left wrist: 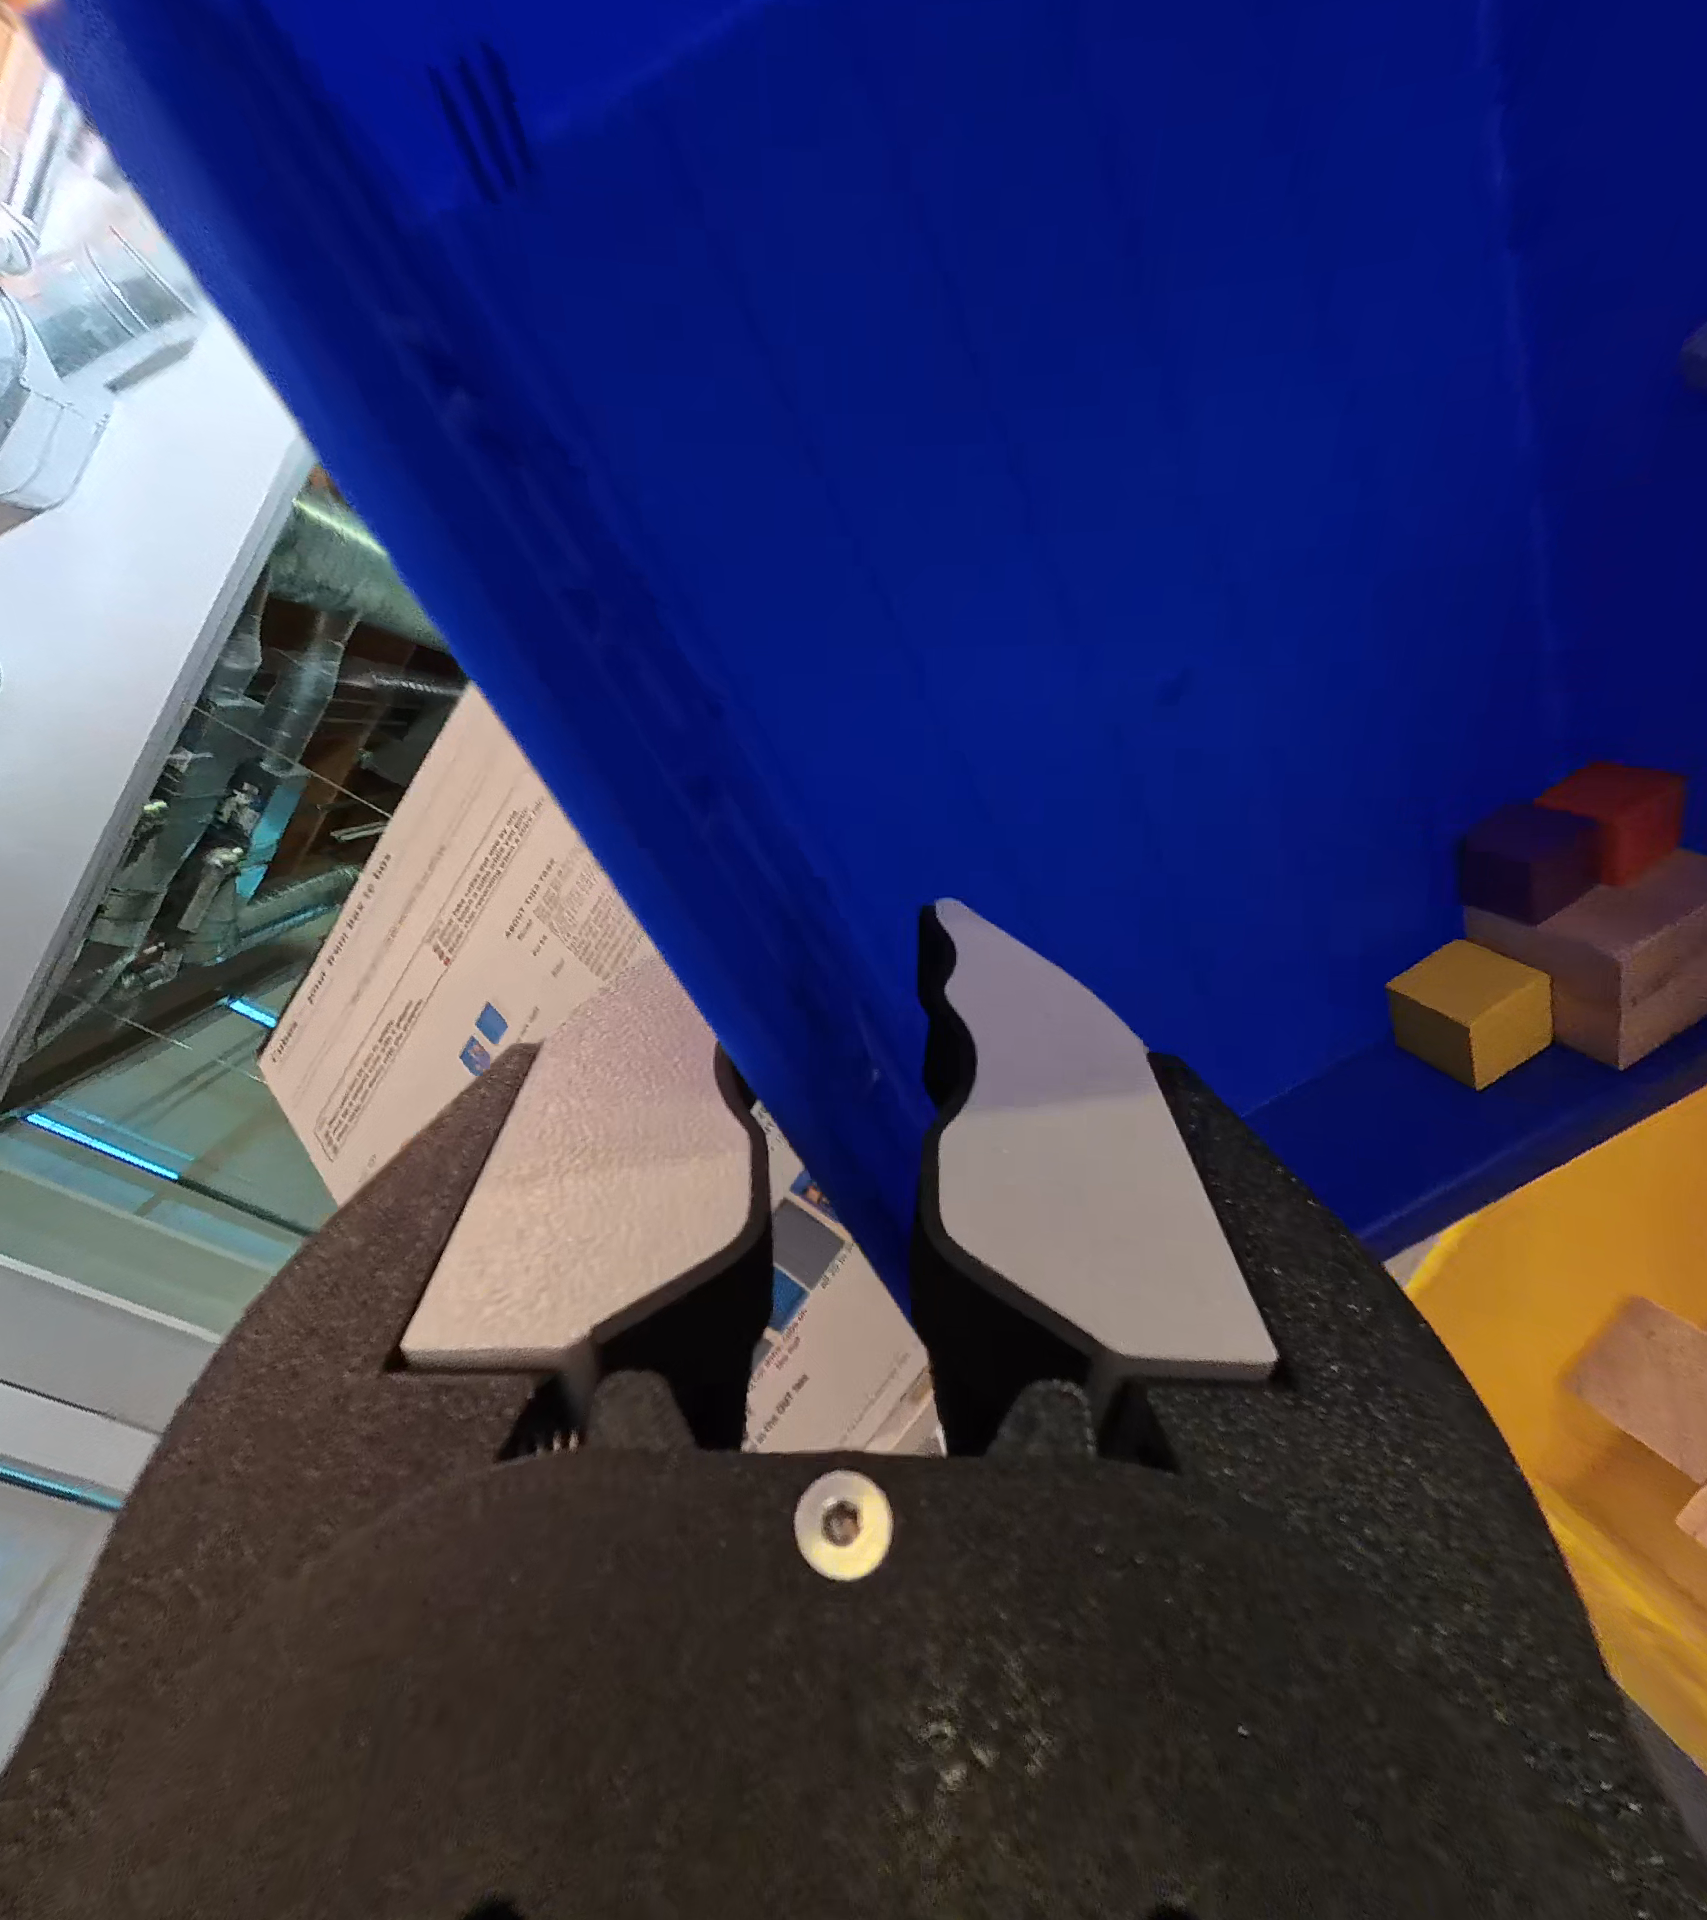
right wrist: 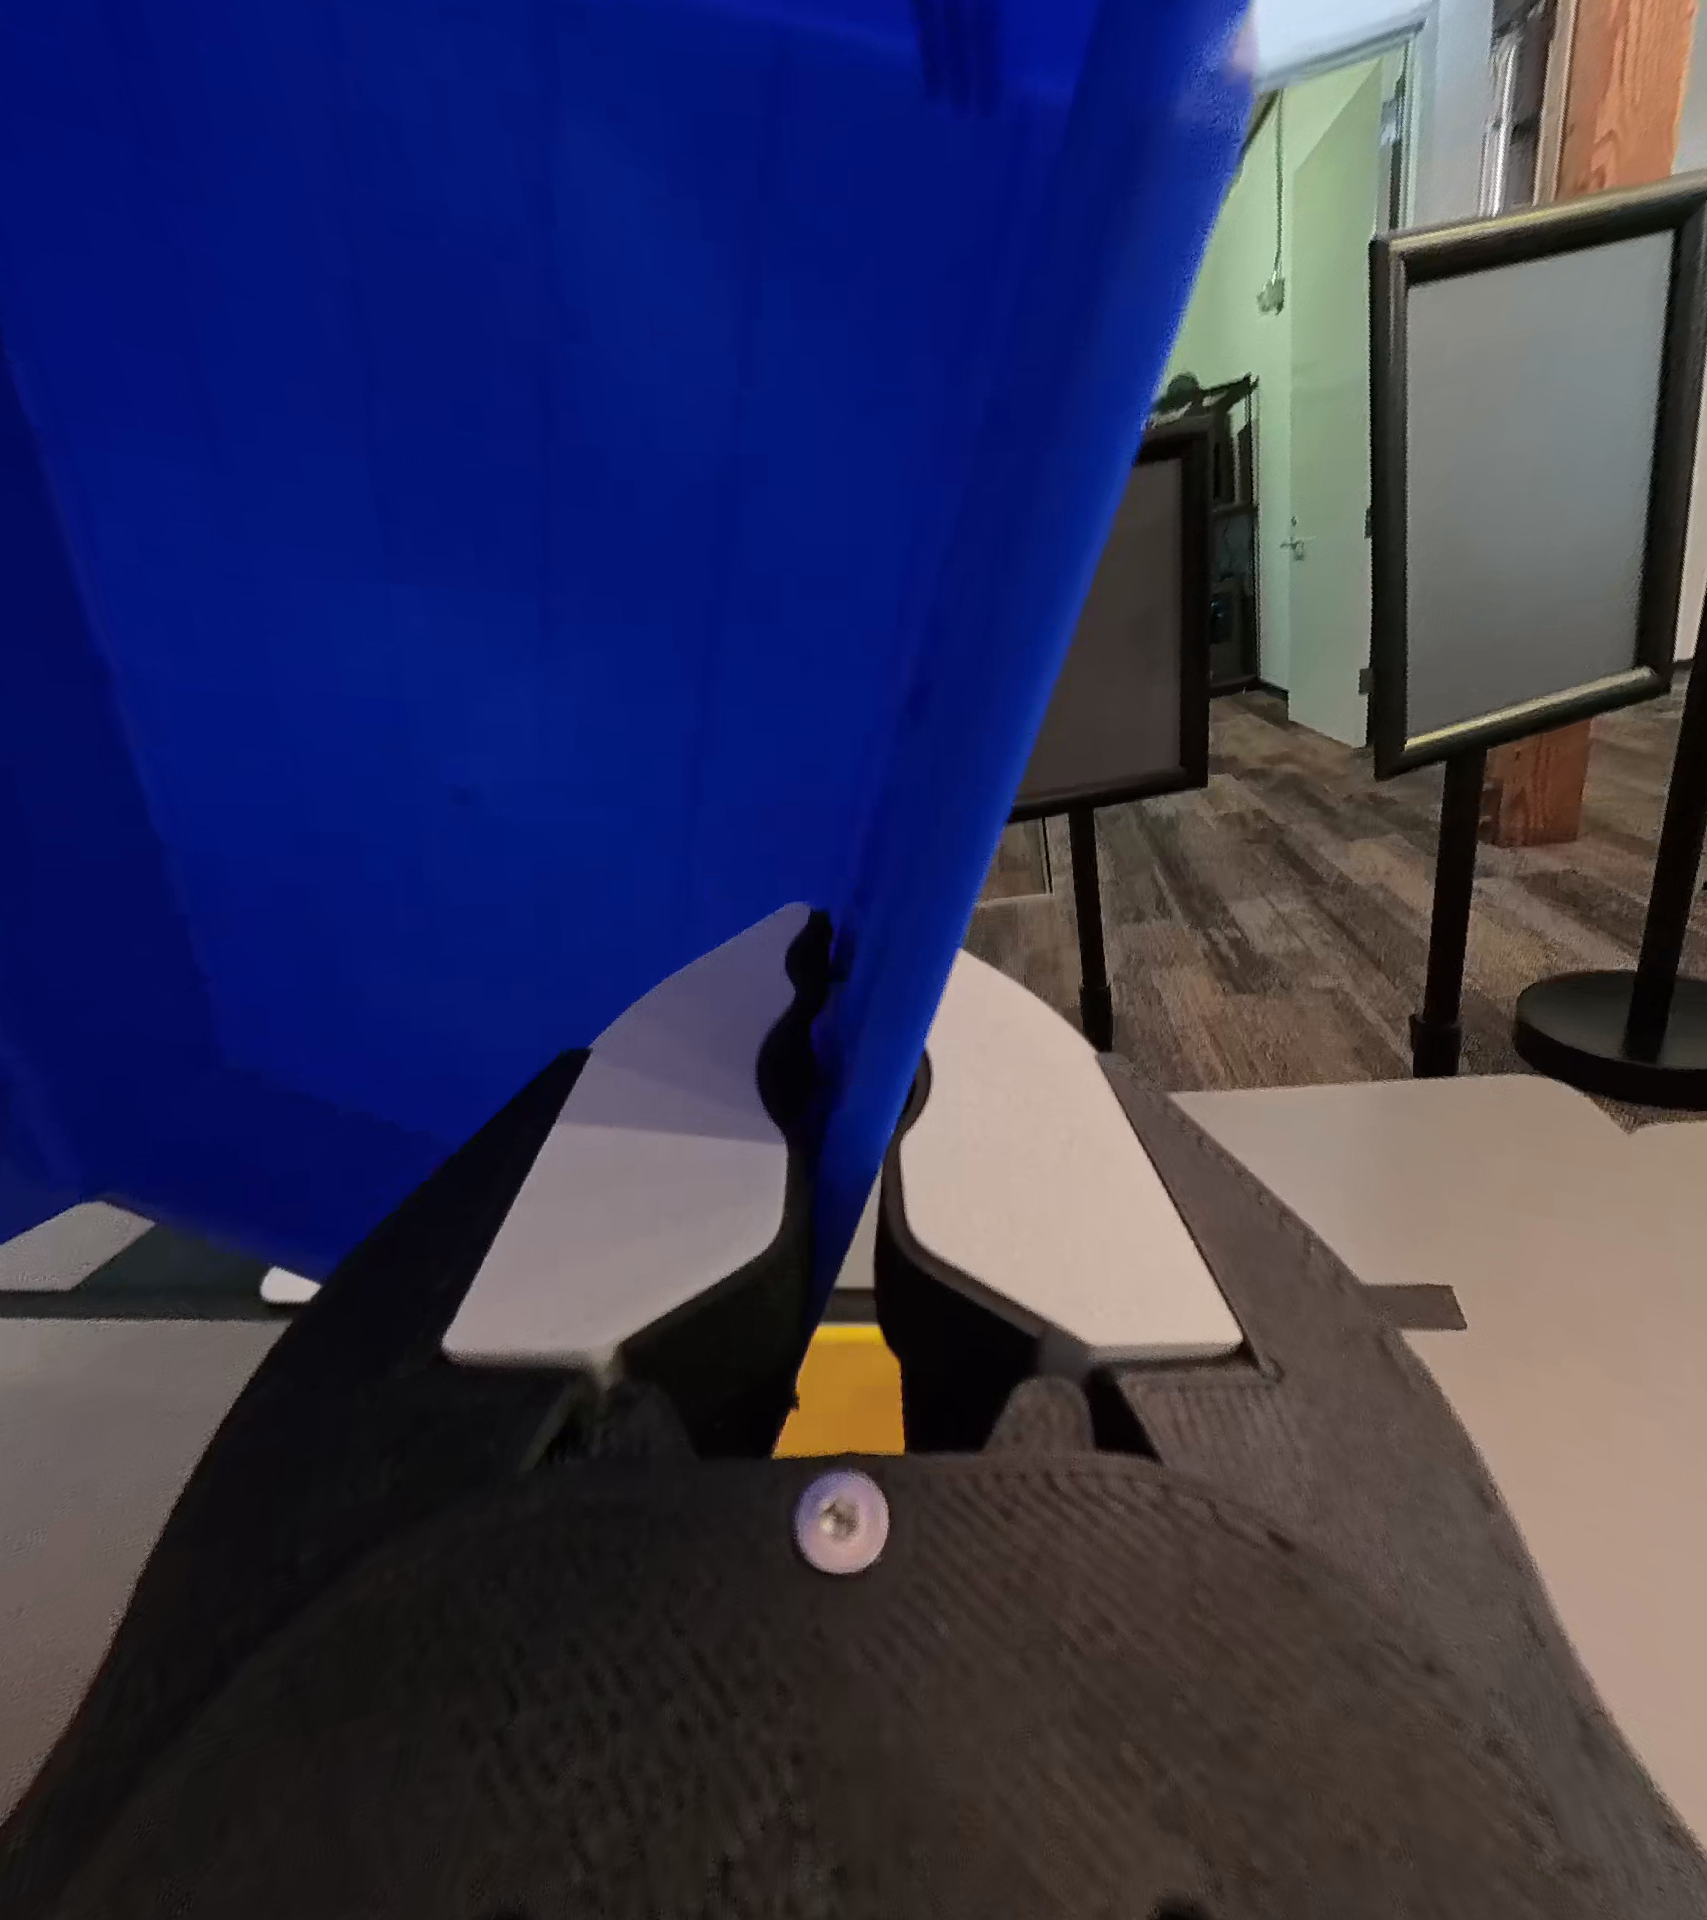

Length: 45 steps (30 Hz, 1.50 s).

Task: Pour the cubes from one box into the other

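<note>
Over the yellow box (left wrist: 1607,1299) both claws (left wrist: 844,1091) (right wrist: 854,1049) grip the tilted blue box (left wrist: 1036,468); some cubes (left wrist: 1576,935) remain inside; pouring seems unfinished.

Blue box (left wrist: 1036,520); yellow box (left wrist: 1607,1247); red (left wrist: 1618,831), purple (left wrist: 1524,862), yellow cubes (left wrist: 1462,1013).

Looking at smooth glossy plastic on the blue box (left wrist: 1036,468), bare matt wood blocks (left wrist: 1680,1392) in the yellow box (left wrist: 1659,1195), rough grainy black gripper body (left wrist: 828,1714), shiny metal screw (left wrist: 843,1525).

Both grippers: textured black bodies, grey fingers (left wrist: 1046,1174), silver centre screw (right wrist: 841,1520).
</note>
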{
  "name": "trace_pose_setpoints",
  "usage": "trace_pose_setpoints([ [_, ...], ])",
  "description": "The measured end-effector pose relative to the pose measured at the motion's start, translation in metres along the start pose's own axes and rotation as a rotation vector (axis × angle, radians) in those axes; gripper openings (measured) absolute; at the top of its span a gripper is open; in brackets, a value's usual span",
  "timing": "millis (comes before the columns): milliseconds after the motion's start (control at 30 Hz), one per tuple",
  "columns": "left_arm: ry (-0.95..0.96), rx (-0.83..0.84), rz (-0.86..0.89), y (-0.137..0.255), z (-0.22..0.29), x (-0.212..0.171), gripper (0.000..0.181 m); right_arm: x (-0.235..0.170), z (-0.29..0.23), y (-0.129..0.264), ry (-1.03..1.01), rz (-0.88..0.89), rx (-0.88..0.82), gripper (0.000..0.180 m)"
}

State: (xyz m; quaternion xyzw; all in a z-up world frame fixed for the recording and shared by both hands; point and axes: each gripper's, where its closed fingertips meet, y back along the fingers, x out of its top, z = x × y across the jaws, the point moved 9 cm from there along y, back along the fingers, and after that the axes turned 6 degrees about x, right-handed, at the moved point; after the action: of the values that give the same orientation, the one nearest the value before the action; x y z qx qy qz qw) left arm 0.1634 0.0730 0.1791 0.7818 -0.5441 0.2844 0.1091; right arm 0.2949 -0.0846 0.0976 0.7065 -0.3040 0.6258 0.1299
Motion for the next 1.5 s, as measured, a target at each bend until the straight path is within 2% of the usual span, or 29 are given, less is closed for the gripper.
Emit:
trace_pose_setpoints([
  [333,-0.016,0.052,0.103,0.019,-0.007,0.019,0.023,0.01,-0.002,0.014,-0.007,0.147,0.008,0.006],
  [967,0.007,0.026,0.034,0.013,-0.006,0.016,0.023,0.007,0.001,0.008,-0.035,0.075,0.02,0.006],
  [1133,0.002,-0.002,-0.056,0.016,-0.007,0.016,0.031,0.019,0.0,0.008,-0.138,-0.003,0.049,0.004],
  [1267,0.05,-0.04,-0.091,0.032,-0.02,0.022,0.036,0.046,-0.011,0.02,-0.111,-0.088,0.058,0.004],
  [1400,0.112,-0.112,-0.196,0.039,-0.032,0.021,0.038,0.063,-0.024,0.021,-0.095,-0.257,0.057,0.005],
  [1500,0.241,-0.236,-0.276,0.02,-0.033,0.021,0.046,0.084,-0.012,-0.001,-0.11,-0.438,0.057,0.005],
])
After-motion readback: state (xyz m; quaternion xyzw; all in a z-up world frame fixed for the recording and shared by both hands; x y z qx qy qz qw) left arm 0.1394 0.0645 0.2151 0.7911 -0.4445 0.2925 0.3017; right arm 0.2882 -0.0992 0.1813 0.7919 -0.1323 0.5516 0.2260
